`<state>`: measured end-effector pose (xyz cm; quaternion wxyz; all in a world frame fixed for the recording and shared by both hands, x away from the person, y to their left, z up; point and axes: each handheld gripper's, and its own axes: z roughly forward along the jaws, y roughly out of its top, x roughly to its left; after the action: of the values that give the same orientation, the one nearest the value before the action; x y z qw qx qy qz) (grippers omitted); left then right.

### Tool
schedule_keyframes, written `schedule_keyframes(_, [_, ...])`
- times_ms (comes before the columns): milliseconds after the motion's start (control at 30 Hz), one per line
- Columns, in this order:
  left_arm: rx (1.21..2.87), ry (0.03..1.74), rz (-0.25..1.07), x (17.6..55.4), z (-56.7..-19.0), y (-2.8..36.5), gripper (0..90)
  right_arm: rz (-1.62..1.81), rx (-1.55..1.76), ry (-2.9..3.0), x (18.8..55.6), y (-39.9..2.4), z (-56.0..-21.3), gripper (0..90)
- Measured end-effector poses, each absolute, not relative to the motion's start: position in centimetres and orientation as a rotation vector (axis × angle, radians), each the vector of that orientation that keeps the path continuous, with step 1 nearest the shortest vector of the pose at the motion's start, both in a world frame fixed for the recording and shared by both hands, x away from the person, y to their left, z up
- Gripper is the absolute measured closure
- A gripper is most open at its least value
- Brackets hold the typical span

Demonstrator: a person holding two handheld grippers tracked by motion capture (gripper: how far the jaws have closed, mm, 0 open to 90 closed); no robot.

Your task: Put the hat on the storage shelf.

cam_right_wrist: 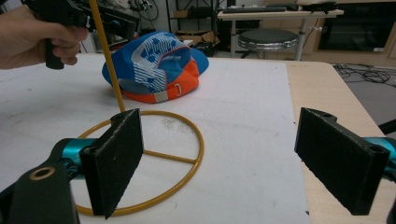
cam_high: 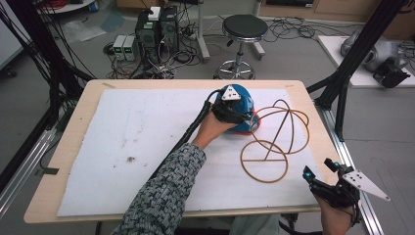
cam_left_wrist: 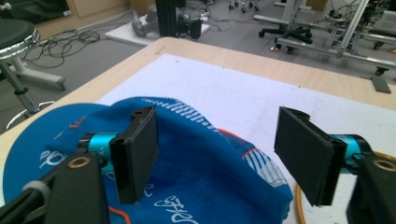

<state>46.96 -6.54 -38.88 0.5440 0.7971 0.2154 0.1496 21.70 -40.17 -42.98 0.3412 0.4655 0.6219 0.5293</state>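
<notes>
While jaws gape, left gripper [cam_left_wrist: 217, 158] overhangs cap [cam_left_wrist: 196, 186].

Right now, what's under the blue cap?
The blue cap lies on the white mat, beside the wire stand. Its crown hides anything beneath it. The left gripper hovers open above.
</notes>
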Motion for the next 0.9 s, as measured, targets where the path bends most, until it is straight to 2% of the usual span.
schedule_keyframes(233, [1.921, 0.554, 0.314, 47.4, -39.9, -6.7, 39.6, 1.383, 1.221, 1.617, 21.7, -40.3, -43.0, 14.6])
schedule_keyframes(333, [1.923, 0.547, 0.302, 47.5, -40.1, -6.8, 51.1, 1.379, 1.213, 1.624, 21.7, -40.2, -43.0, 14.6])
schedule_keyframes(400, [1.938, 0.515, 0.304, 47.5, -40.1, -6.7, 64.4, 1.382, 1.214, 1.624, 21.7, -40.2, -43.0, 14.6])
schedule_keyframes(567, [1.939, 0.48, 0.316, 47.3, -39.7, -6.8, 87.3, 1.382, 1.221, 1.623, 21.8, -40.2, -43.1, 14.6])
schedule_keyframes(900, [1.932, 0.484, 0.349, 47.3, -38.7, -6.4, 89.4, 1.38, 1.219, 1.627, 21.8, -40.2, -43.0, 14.6])
